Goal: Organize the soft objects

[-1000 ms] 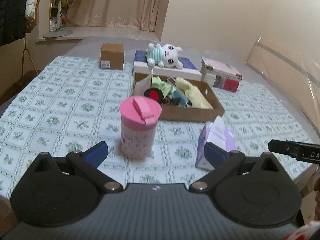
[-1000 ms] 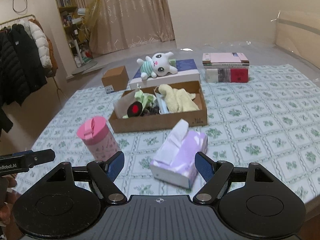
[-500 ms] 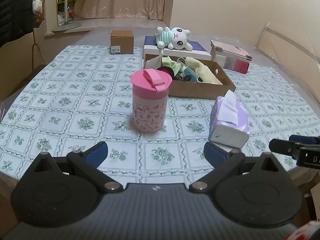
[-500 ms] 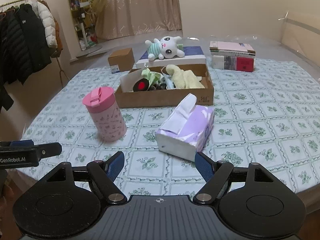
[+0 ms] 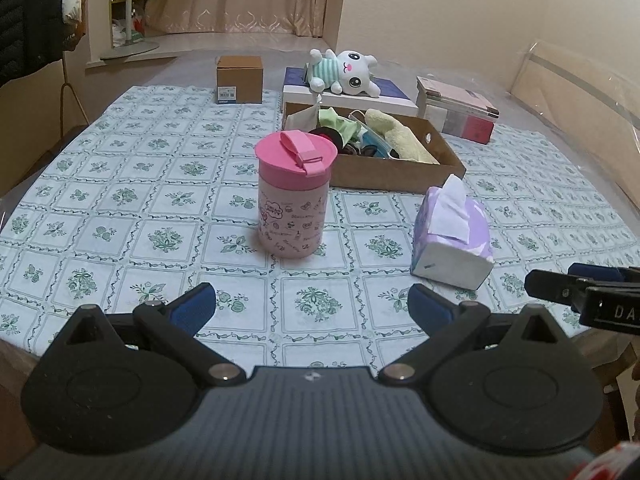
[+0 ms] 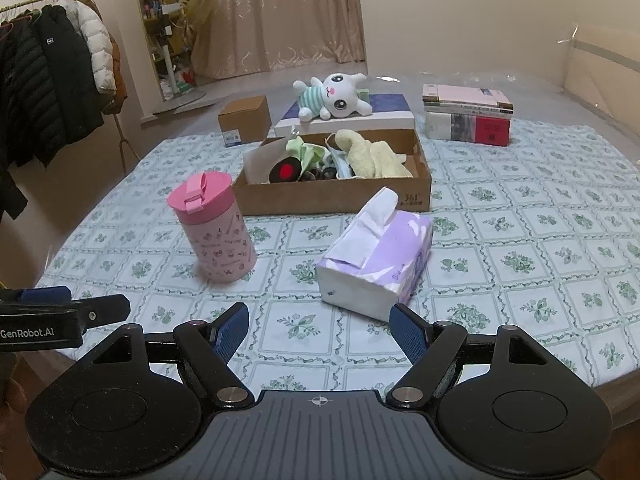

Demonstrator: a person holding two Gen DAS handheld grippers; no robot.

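Observation:
A purple tissue pack lies on the patterned tablecloth just beyond my right gripper, which is open and empty. The same tissue pack sits right of my left gripper, also open with nothing between its fingers. A white plush rabbit in a striped shirt lies on a flat blue-and-white box at the back. In front of it an open cardboard tray holds a yellow towel, green cloth and other small soft items.
A pink lidded cup stands upright ahead of the left gripper. A small brown carton and a stack of books sit at the back. Coats hang on a rack at left. The table's near edge runs under both grippers.
Both grippers dropped lower and tipped, so the cup and tissue pack sit higher and larger in view than a second ago. Over the last half second little has shifted. The jaws kept their width.

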